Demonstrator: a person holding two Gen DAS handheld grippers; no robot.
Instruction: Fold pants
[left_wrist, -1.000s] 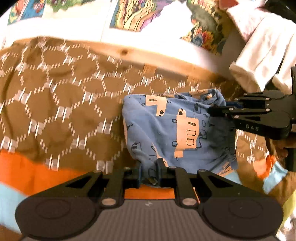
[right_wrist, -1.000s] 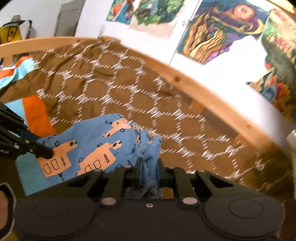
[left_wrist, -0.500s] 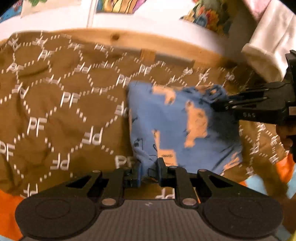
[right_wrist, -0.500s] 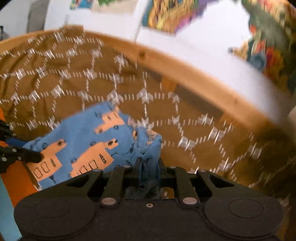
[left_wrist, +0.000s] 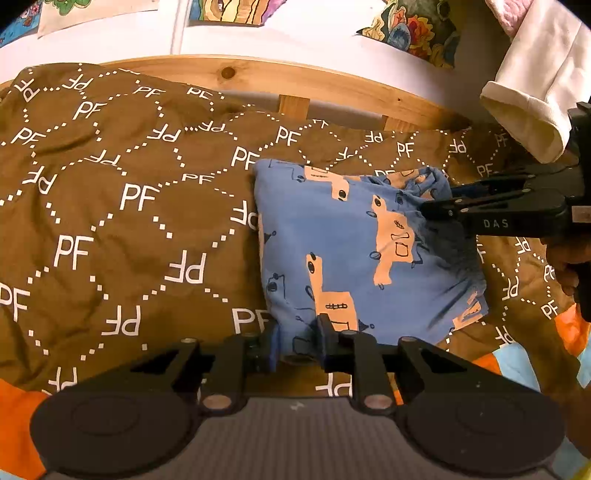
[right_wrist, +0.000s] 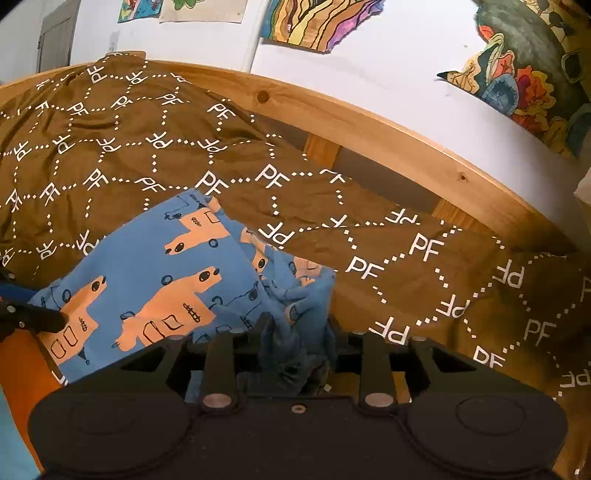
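The pants (left_wrist: 354, 251), blue with orange vehicle prints, lie folded on the brown bedspread (left_wrist: 122, 206) of a bed, near the wooden rail (left_wrist: 332, 85) along the wall. The left hand-held gripper (left_wrist: 297, 341) sits at the near edge of the pants, its fingers closed on a bit of the blue cloth there. The right hand-held gripper (right_wrist: 297, 328) sits at the opposite, bunched end, its fingers pinched on a gathered wad of the fabric (right_wrist: 295, 299). In the left wrist view the right hand-held gripper reaches in from the right side, its tips at the crumpled far corner of the pants, and its side bears the letters "DAS" (left_wrist: 495, 223). The bedspread carries white "PF" letters (left_wrist: 139, 195) repeated within dotted hexagons, some upright and some turned over. Orange and light blue patches of bedding (left_wrist: 517, 363) show at the near edge. Colourful paintings (right_wrist: 317, 22) hang on the white wall, and a white cloth (left_wrist: 532, 88) hangs at the right
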